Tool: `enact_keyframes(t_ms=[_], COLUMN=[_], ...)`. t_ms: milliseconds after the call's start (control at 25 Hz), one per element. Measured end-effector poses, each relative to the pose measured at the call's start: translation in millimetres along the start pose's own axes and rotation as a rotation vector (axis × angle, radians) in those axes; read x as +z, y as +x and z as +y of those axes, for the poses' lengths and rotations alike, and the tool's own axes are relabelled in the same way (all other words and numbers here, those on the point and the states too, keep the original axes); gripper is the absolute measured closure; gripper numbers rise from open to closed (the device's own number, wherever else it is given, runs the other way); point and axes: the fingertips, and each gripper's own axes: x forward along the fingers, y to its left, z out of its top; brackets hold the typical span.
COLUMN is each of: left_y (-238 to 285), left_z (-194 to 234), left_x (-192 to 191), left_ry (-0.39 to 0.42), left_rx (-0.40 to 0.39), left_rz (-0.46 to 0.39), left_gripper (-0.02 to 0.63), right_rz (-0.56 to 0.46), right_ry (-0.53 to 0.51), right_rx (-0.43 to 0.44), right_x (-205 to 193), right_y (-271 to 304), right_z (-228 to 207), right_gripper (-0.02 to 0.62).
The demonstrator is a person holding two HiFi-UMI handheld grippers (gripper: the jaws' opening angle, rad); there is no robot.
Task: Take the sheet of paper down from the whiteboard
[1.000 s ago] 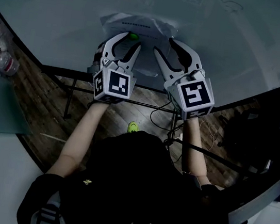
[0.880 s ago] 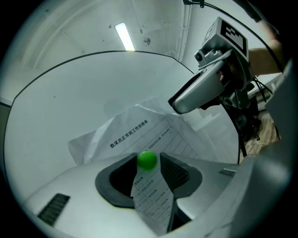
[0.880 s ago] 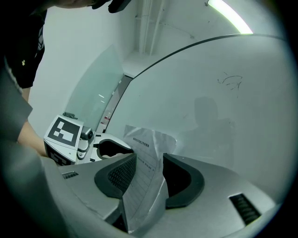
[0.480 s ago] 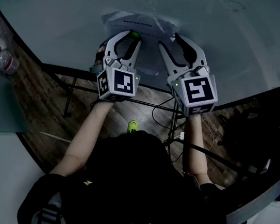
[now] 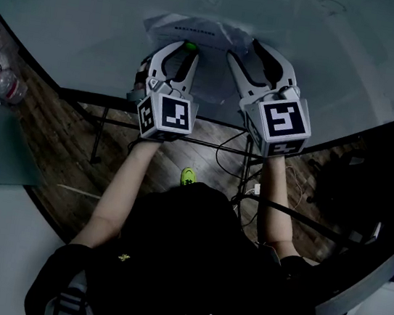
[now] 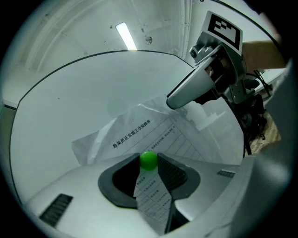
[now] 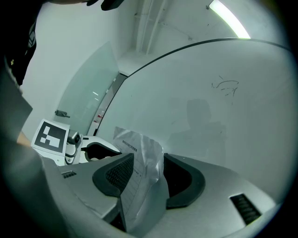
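Unpinning step: left gripper (image 6: pixel 149 167) has just closed on the green ball magnet (image 6: pixel 149 160) holding the printed white paper sheet (image 6: pixel 139 132) to the whiteboard (image 6: pixel 70 102). Right gripper (image 7: pixel 148 162) has just opened, with the sheet loose between its jaws. Next: pinch the sheet again, then pull the magnet off.

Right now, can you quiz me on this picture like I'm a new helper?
1. True or false: the paper lies on the floor.
2. What colour is the magnet between the left gripper's jaws?
3. Between the right gripper's jaws is: A) a pen B) the paper C) nothing.
Key: 1 false, it hangs on the whiteboard. 2 green; those jaws have just been closing on it. 3 B; those jaws have just been opening.
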Motion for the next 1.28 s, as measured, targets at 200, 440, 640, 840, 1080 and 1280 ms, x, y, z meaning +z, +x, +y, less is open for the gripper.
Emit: enact_keyframes(t_ms=[200, 440, 640, 840, 1080, 1280], left_y=[-1, -2, -2, -3, -4, -4], left_z=[0, 0, 0, 0, 0, 0], left_x=[0, 1, 2, 1, 1, 1], left_ry=[0.006, 0.011, 0.016, 0.024, 0.027, 0.031], left_rx=[-0.003, -0.005, -0.007, -0.011, -0.014, -0.020], left_rz=[-0.002, -0.006, -0.006, -0.006, -0.007, -0.010], left_gripper=[0.474, 0.474, 0.474, 0.476, 0.476, 0.476], right_rz=[-0.006, -0.017, -0.024, 0.001, -0.008, -0.006], right_ry=[-0.003, -0.015, -0.036, -0.040, -0.041, -0.021], right_rx=[-0.004, -0.004, -0.014, -0.039, -0.034, -0.041], right_x=[2, 7, 9, 3, 6, 4], right_y=[2, 4, 5, 6, 5, 5], right_z=[-2, -4, -9, -14, -16, -18], right_gripper=[0.385, 0.428, 0.491, 0.574, 0.594, 0.595])
